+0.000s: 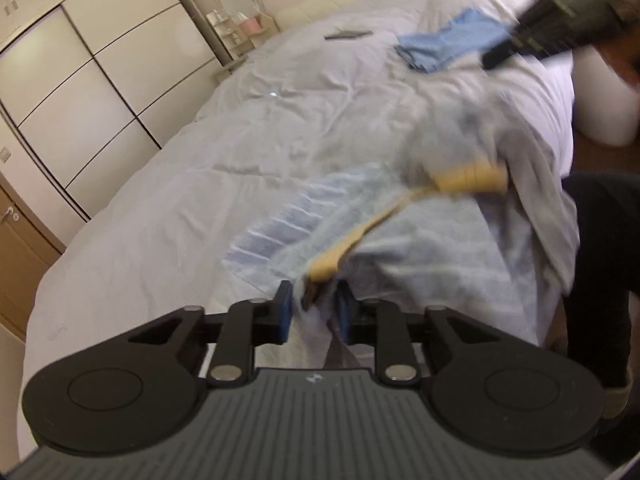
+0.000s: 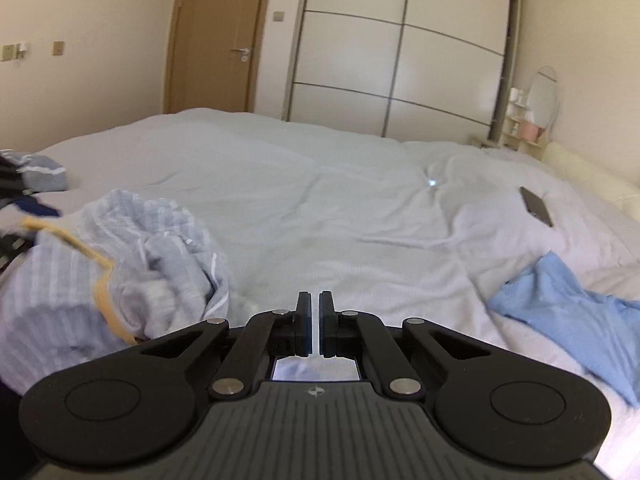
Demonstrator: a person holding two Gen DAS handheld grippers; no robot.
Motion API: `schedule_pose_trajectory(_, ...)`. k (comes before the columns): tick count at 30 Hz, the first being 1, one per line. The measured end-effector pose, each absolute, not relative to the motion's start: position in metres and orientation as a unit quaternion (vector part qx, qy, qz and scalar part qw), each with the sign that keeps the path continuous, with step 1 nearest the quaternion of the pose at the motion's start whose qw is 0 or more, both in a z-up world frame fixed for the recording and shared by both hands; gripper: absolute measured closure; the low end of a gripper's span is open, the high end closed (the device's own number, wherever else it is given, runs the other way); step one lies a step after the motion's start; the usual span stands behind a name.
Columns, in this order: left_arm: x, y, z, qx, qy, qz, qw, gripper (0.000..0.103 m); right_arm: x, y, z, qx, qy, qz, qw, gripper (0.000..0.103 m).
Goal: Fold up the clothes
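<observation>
My left hand-held gripper (image 1: 312, 312) is pinching the striped garment (image 1: 360, 240) on the bed (image 1: 160, 200). My right hand-held gripper (image 2: 315, 324) is hovering pressed together, gripping nothing.

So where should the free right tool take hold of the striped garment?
Judging by its pose, the striped garment lies bunched left of the shut, empty right tool. Best grip the loose hem edge facing it, coming in from the right, low over the bed.

My left gripper (image 1: 313, 312) pinches a blurred striped shirt (image 1: 360, 224) with yellow trim on the bed (image 1: 160, 200); 1 blue cloth (image 1: 448, 46) lies farther off.
</observation>
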State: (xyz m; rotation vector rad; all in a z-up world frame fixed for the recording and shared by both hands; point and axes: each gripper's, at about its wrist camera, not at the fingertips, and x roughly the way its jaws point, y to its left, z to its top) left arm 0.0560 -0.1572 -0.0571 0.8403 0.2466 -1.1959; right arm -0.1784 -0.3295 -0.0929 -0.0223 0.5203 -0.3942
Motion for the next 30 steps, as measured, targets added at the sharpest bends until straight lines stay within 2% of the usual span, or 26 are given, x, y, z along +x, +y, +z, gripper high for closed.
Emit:
schedule_pose_trajectory(1,0.06,-0.157,-0.052,0.378,0.112,-0.548,0.738,0.087,-0.18,-0.326,-0.093,-0.01,0.254,-0.186,0.949,0.095)
schedule_pose_trajectory(2,0.063,-0.158,-0.047,0.375,0.111,-0.55,0.738,0.089,-0.182,-0.319,-0.093,-0.009,0.249,-0.173,0.953,0.083)
schedule_pose_trajectory(3,0.065,-0.158,-0.044,0.372,0.11,-0.552,0.738,0.089,-0.184,-0.311,-0.093,-0.008,0.244,-0.156,0.957,0.077)
schedule_pose_trajectory(4,0.068,-0.158,-0.04,0.369,0.109,-0.555,0.738,0.089,-0.185,-0.302,-0.094,-0.006,0.239,-0.139,0.961,0.065)
schedule_pose_trajectory(5,0.069,-0.158,-0.038,0.367,0.106,-0.554,0.74,0.093,-0.187,-0.293,-0.095,-0.005,0.235,-0.122,0.964,0.058)
schedule_pose_trajectory(7,0.071,-0.157,-0.032,0.363,0.101,-0.55,0.745,0.097,-0.181,-0.274,-0.104,-0.019,0.245,-0.089,0.965,0.054)
schedule_pose_trajectory(10,0.076,-0.157,-0.026,0.355,0.099,-0.54,0.756,0.099,-0.164,-0.25,-0.125,-0.062,0.272,-0.078,0.957,0.056)
schedule_pose_trajectory(12,0.075,-0.158,-0.028,0.355,0.099,-0.543,0.754,0.099,-0.153,-0.248,-0.137,-0.076,0.29,-0.085,0.95,0.077)
schedule_pose_trajectory(13,0.075,-0.158,-0.029,0.356,0.1,-0.545,0.753,0.099,-0.152,-0.253,-0.138,-0.068,0.292,-0.087,0.95,0.101)
schedule_pose_trajectory(19,0.063,-0.163,-0.043,0.356,0.103,-0.554,0.745,0.094,-0.168,-0.306,-0.107,-0.022,0.252,-0.163,0.954,0.101)
schedule_pose_trajectory(22,0.061,-0.152,-0.038,0.339,0.106,-0.557,0.751,0.076,-0.175,-0.34,-0.099,0.005,0.244,-0.212,0.946,0.101)
schedule_pose_trajectory(26,0.06,-0.128,-0.035,0.323,0.112,-0.566,0.75,0.07,-0.179,-0.357,-0.105,0.003,0.254,-0.244,0.936,0.101)
schedule_pose_trajectory(30,0.056,-0.119,-0.049,0.356,0.117,-0.554,0.743,0.07,-0.175,-0.36,-0.115,0.009,0.264,-0.26,0.929,0.101)
